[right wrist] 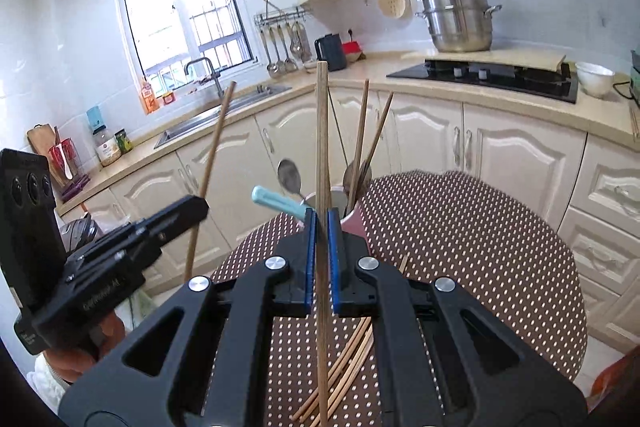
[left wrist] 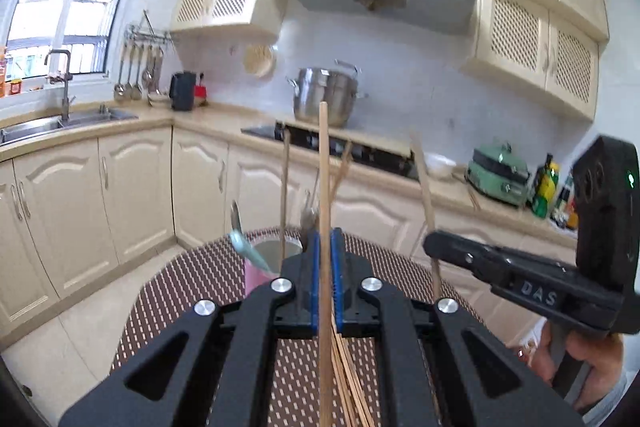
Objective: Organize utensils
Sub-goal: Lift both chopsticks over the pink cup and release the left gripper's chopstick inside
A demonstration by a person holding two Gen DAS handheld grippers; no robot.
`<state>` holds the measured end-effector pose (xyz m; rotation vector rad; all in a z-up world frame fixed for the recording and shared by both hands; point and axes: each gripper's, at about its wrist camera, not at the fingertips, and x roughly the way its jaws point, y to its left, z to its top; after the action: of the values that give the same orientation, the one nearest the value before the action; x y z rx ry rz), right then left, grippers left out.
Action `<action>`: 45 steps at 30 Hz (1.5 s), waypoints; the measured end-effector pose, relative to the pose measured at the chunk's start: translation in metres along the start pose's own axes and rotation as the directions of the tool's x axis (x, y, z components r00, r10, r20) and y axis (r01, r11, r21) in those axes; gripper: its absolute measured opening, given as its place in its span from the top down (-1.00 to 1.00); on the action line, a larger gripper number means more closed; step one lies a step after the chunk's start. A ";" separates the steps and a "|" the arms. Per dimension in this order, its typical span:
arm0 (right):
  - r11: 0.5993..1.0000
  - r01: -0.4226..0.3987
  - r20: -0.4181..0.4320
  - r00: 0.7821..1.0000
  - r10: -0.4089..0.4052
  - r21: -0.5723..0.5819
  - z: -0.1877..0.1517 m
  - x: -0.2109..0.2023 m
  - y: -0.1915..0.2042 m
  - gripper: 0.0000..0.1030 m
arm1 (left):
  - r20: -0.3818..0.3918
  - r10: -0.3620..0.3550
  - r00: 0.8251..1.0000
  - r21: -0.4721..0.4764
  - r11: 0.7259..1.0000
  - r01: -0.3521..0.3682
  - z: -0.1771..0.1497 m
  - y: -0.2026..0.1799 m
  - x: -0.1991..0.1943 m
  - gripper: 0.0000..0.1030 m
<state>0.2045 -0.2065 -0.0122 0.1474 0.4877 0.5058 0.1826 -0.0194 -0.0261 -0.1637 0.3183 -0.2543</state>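
1. My left gripper is clamped on one wooden chopstick. The blue pads press its shaft from both sides, and the stick stands upright, running well above and below the jaws.
2. My right gripper is clamped on a second chopstick in the same way, also upright.
3. In the left view my right gripper sits near right, level with mine and apart from it. Its stick leans slightly. There is open air between the two tools.
4. Below both grippers is a round table with a brown dotted cover. Its far edge curves just beyond the cup, and its right half is bare.
5. A pink cup stands at the far edge of the table, directly ahead of the right jaws. It holds several dark chopsticks leaning right, a metal spoon and a light-blue handled utensil tilting out to the left.
6. A loose pile of chopsticks lies flat on the table under the near ends of the jaws, fanned out and overlapping.
7. Beyond the table are cream cabinets, with open floor to the left.
8. The held sticks are plain light brown wood with squared top ends.
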 end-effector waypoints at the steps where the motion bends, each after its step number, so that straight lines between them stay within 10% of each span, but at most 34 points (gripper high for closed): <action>1: 1.000 0.002 0.009 1.000 -0.002 -0.001 0.002 0.000 0.000 0.88 | 0.010 -0.001 1.000 -0.005 1.000 0.001 0.003 0.001 0.002 0.89; 13: 1.000 0.010 0.192 0.981 -0.004 -0.029 0.037 0.019 0.008 0.88 | 0.230 -0.027 0.973 -0.073 0.996 0.045 0.036 0.019 0.035 0.89; 31: 1.000 -0.009 0.448 0.894 0.000 0.017 0.048 0.089 -0.004 0.87 | 0.417 0.025 0.908 -0.085 0.996 0.012 0.030 0.037 0.104 0.89; 45: 1.000 -0.015 0.415 0.910 0.008 0.013 0.033 0.115 -0.017 0.87 | 0.386 0.031 0.922 -0.070 0.998 -0.004 0.009 0.044 0.130 0.88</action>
<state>0.3155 -0.1644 -0.0349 0.2671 0.0734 0.4658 0.3146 -0.0122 -0.0642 -0.2740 -0.0664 -0.1880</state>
